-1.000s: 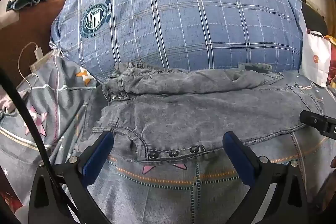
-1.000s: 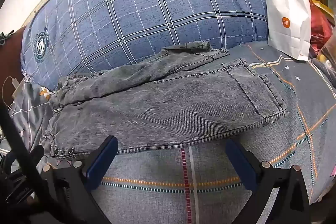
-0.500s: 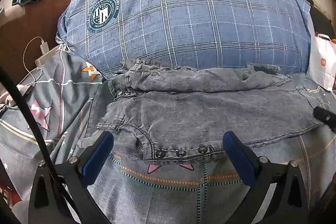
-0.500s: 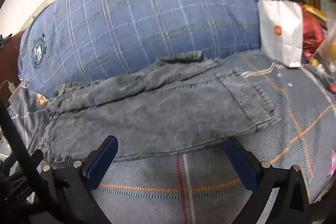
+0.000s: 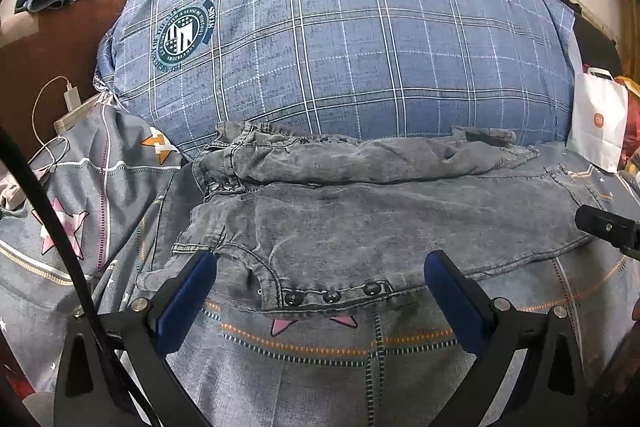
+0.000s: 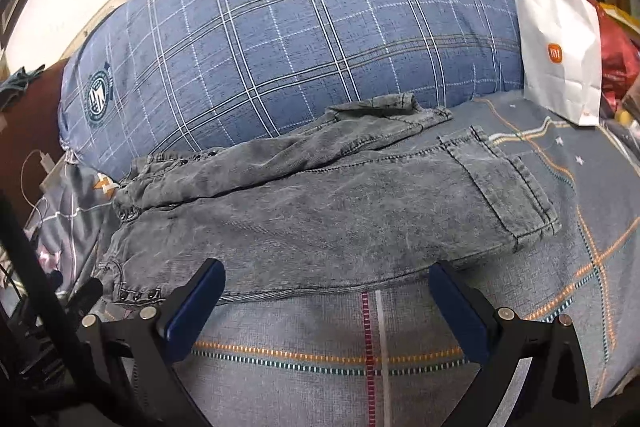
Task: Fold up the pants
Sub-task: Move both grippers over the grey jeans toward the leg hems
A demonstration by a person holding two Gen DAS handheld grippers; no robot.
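On a patterned grey bedspread (image 6: 320, 343), grey denim pants (image 6: 328, 219) are laid out flat, with the waist to the left and the leg cuffs to the right. One leg is bunched against a large blue plaid pillow (image 5: 344, 39) behind. The left gripper (image 5: 320, 291) is held with its blue-padded fingers apart, just in front of the snap-buttoned waist edge. The right gripper (image 6: 326, 297) is likewise spread wide and empty, near the lower leg seam. A white paper bag (image 6: 560, 55) is seen at the far right.
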